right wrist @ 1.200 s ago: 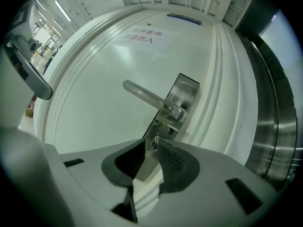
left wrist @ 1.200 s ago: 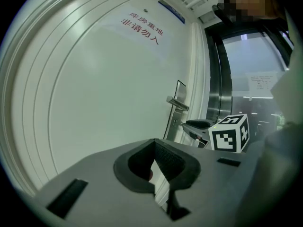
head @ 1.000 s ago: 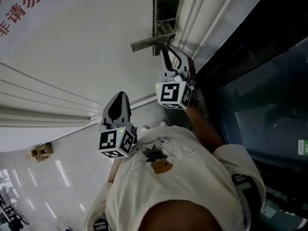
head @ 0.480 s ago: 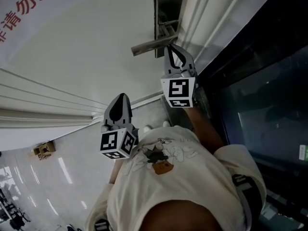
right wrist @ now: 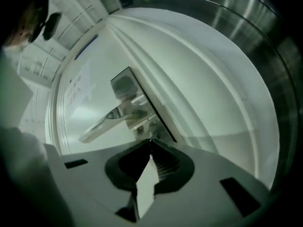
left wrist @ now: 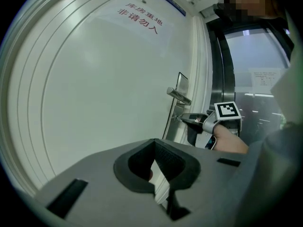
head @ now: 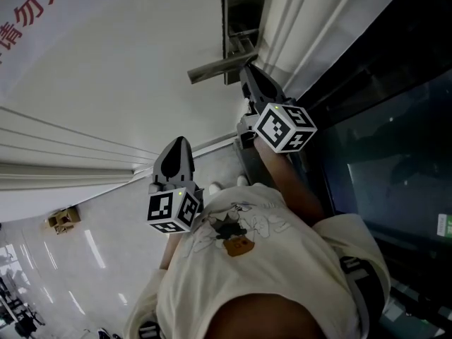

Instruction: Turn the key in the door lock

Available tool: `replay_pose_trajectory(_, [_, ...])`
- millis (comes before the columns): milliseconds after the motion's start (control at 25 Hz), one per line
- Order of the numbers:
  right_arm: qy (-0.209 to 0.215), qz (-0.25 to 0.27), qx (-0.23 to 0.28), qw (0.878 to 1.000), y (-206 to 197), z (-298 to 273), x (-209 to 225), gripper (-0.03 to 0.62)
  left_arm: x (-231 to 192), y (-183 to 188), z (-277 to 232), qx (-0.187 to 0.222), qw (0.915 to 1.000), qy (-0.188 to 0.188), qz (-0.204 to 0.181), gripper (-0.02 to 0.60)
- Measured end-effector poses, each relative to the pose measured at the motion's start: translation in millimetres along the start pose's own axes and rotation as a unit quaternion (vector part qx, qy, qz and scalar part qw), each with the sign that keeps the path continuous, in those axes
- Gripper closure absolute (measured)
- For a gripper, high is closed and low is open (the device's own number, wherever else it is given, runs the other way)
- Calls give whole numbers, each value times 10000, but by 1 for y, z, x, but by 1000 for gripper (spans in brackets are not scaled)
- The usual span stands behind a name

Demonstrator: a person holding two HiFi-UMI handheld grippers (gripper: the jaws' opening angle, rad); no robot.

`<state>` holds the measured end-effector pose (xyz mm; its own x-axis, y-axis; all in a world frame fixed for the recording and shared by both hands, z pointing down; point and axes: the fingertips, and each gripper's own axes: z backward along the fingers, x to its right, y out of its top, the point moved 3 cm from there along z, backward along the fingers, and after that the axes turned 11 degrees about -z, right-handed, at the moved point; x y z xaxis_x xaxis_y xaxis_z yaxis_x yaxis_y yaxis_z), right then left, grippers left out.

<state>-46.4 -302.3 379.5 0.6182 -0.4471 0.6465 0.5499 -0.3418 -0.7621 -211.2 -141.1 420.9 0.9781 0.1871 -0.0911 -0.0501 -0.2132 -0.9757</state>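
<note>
On the white door [head: 127, 62], a steel lock plate [head: 244, 13] carries a lever handle [head: 215, 66] pointing left. My right gripper [head: 247, 69] reaches up to the plate just below the handle, rolled so its marker cube [head: 284, 127] faces right. In the right gripper view its jaws [right wrist: 150, 141] are shut at the keyhole under the handle [right wrist: 106, 119], and the key is almost hidden between them. The left gripper view shows that gripper [left wrist: 184, 119] against the plate [left wrist: 182, 82]. My left gripper [head: 176, 143] hangs lower left, shut on nothing, apart from the door hardware.
A dark glass panel [head: 381, 140] in a metal frame stands right of the door. Red lettering [head: 28, 6] is printed on the door's upper left. A small cardboard box [head: 61, 221] lies on the shiny floor. The person's white shirt [head: 261, 274] fills the lower middle.
My right gripper has rolled about its own axis at the lock, swinging its marker cube out to the right. The left gripper has stayed where it was.
</note>
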Motion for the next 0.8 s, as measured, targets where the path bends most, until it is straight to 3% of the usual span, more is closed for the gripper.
replay_pose_trajectory(200, [258,-1484,122,9885,-1,1,8,571,2,-2,1,-23,10000,31,5,575])
replay_pose_trajectory(480, [392,-2971,97,9540,-5,2,15,568,1,-1,4,-37,10000,59,-16,575])
replay_pose_trajectory(600, [394,-3332,75,9420,-6,4,18,565,4,0,4,-32,10000,35,-64,575])
replay_pose_trajectory(800, [536,-3280,105,9431,-4,3,17,562,5,2,5,-30,10000,15,-76,575])
